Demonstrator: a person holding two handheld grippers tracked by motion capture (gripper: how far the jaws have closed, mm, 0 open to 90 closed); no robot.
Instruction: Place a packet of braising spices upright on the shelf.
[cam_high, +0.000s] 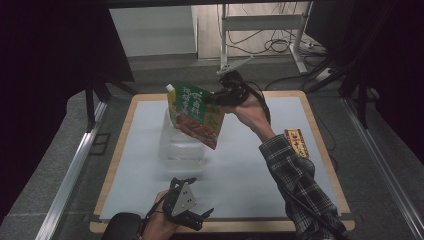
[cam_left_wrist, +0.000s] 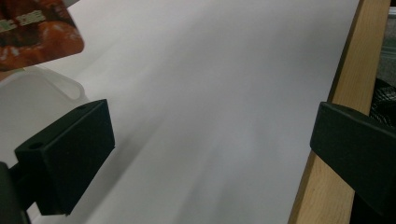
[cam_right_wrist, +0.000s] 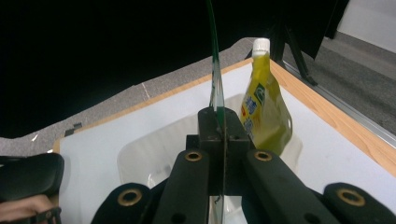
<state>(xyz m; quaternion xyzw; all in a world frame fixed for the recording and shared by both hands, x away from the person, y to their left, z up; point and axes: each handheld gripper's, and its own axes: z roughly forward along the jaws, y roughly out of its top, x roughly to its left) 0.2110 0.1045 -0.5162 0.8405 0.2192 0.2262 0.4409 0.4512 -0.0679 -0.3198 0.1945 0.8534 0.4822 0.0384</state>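
Pouch (cam_high: 195, 114) is held in the air by the clenched right hand-held gripper (cam_high: 216, 98), above the clear tub (cam_high: 181, 145) at the table (cam_high: 240, 170) centre. At 6 o'clock, the left hand-held gripper (cam_high: 200, 218) is kept released.

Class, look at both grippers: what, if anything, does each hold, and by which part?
The right gripper pinches the green pouch by its flat side edge, above the clear tub. The left gripper holds nothing.
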